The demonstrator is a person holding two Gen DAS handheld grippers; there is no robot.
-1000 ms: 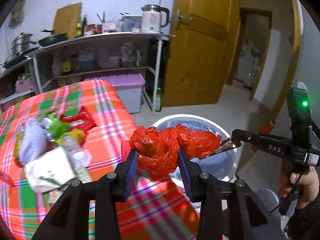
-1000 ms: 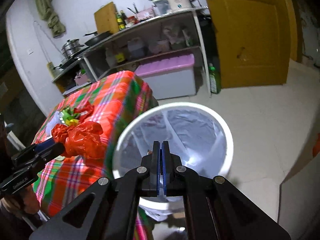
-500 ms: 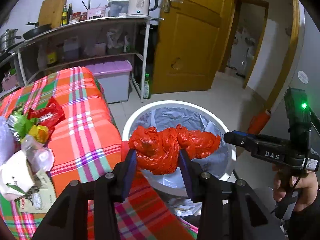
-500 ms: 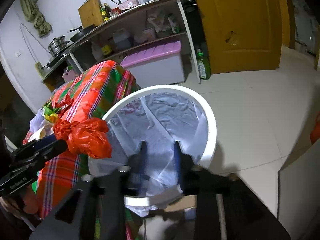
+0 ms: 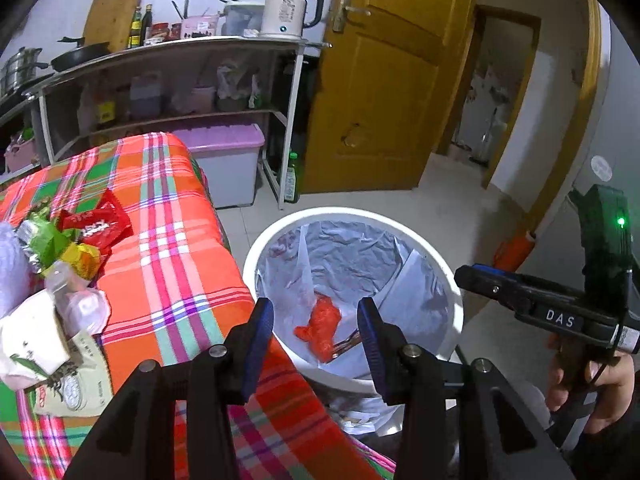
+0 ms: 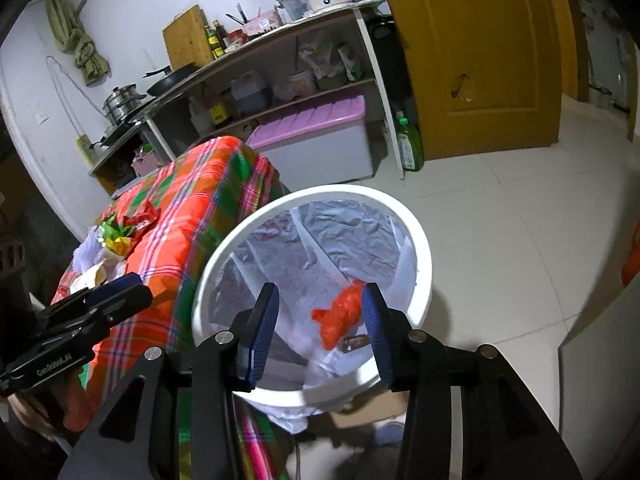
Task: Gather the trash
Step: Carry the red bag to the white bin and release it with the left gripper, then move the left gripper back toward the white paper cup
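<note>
A crumpled red plastic bag (image 5: 320, 326) (image 6: 343, 312) lies inside the white bin (image 5: 340, 213) (image 6: 420, 248), on its grey liner beside a small brown wrapper (image 6: 354, 342). My left gripper (image 5: 316, 336) hangs open above the bin with nothing between its blue pads. My right gripper (image 6: 320, 328) is also over the bin; its jaws are opening and hold nothing. Each gripper shows in the other's view, the right gripper (image 5: 466, 276) at the bin's right and the left gripper (image 6: 132, 292) by the table. A pile of wrappers and paper (image 5: 60, 280) (image 6: 108, 248) lies on the checked tablecloth (image 5: 172, 260).
The bin stands on the tiled floor against the table's corner. Behind it are a metal shelf rack (image 5: 180, 80) with kitchenware, a purple-lidded storage box (image 5: 224, 164), a green bottle (image 5: 293, 180) and a yellow door (image 5: 380, 100). An orange object (image 5: 516, 248) sits by the right wall.
The red bag has left the left gripper's pads and dropped into the bin. The right gripper went from shut to open. The left gripper has moved a little toward the bin.
</note>
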